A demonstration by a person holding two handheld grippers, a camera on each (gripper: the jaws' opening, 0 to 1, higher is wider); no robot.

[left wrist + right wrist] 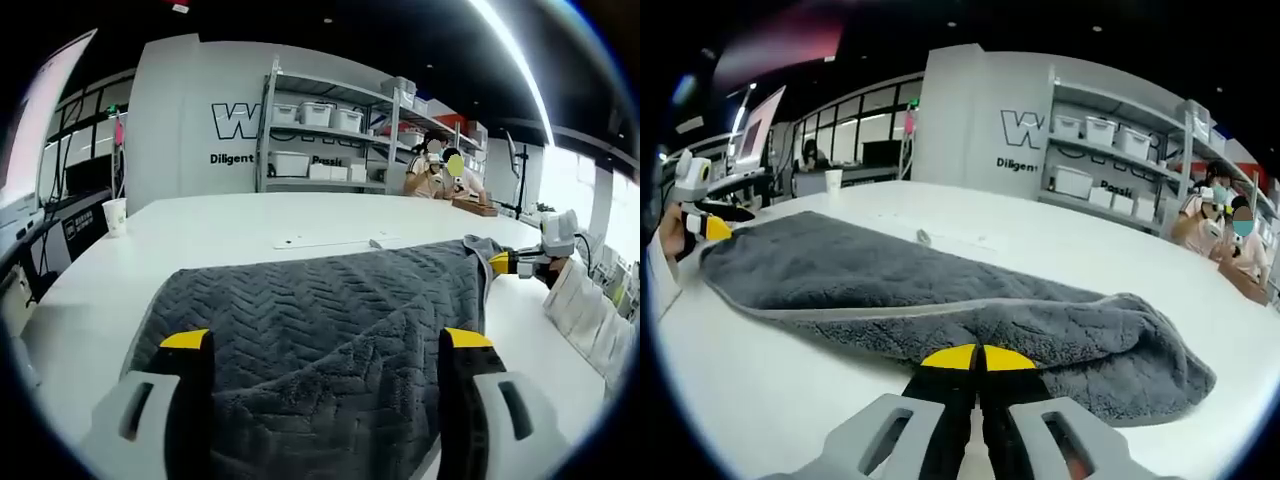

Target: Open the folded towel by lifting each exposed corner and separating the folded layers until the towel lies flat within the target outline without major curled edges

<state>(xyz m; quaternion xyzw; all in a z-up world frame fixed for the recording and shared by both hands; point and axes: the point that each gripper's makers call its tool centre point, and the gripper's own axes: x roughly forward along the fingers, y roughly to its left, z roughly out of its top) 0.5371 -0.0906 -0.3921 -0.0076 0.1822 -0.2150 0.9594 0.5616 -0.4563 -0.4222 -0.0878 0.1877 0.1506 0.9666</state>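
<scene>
A dark grey towel (320,310) with a zigzag weave lies folded on the white table (230,225). My left gripper (327,340) is open, its yellow-tipped jaws wide apart at the towel's near end with the cloth between them. My right gripper (505,263) reaches in from the right at the towel's far right corner. In the right gripper view the towel (890,280) stretches leftward, its fluffy underside showing along the near fold. My right gripper (979,357) is shut, tips meeting at the towel's near edge. The left gripper (710,228) sits at the far left end.
A paper cup (115,216) stands at the table's far left edge. A pale strip (330,242) lies on the table beyond the towel. Shelves with white bins (320,140) line the back wall, and people (440,170) sit at the far end. White bags (585,315) stand at the right.
</scene>
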